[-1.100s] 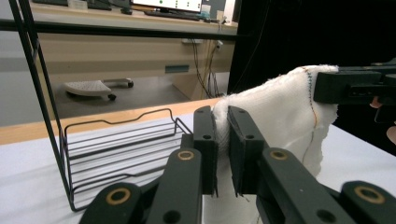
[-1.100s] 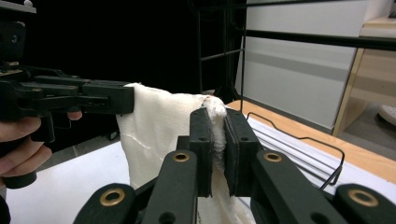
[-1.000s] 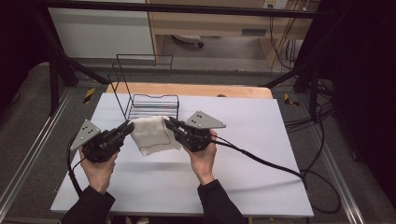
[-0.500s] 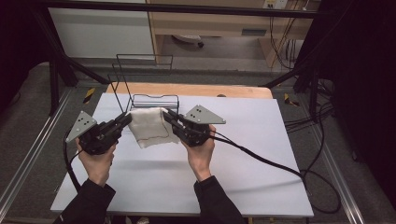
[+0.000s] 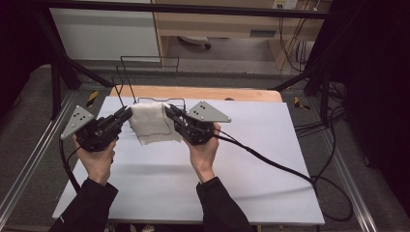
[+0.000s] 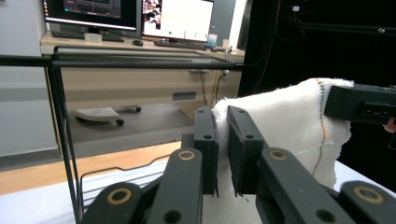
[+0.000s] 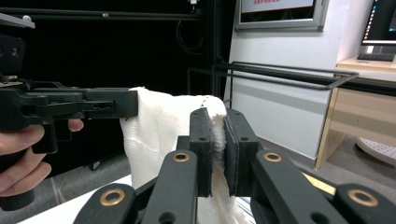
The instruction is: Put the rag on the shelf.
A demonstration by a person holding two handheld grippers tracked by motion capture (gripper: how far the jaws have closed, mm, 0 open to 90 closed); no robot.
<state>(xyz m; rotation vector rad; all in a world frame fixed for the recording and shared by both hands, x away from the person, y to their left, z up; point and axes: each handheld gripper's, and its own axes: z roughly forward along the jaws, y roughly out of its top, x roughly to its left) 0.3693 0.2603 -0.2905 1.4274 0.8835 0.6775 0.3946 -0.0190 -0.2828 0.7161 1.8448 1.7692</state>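
White cloth (image 5: 151,123) lifted higher than before, pinched by both tongs

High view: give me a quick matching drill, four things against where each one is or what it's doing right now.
Things:
1. white cloth
2. left tongs
3. wire rack
4. wooden board

Places or states:
A. along the far edge of the white table sheet
B. clamped on the cloth's left corner
C. stretched between the two tongs, off the table
D. standing behind the cloth

Pairs: 1-C, 2-B, 3-D, 4-A
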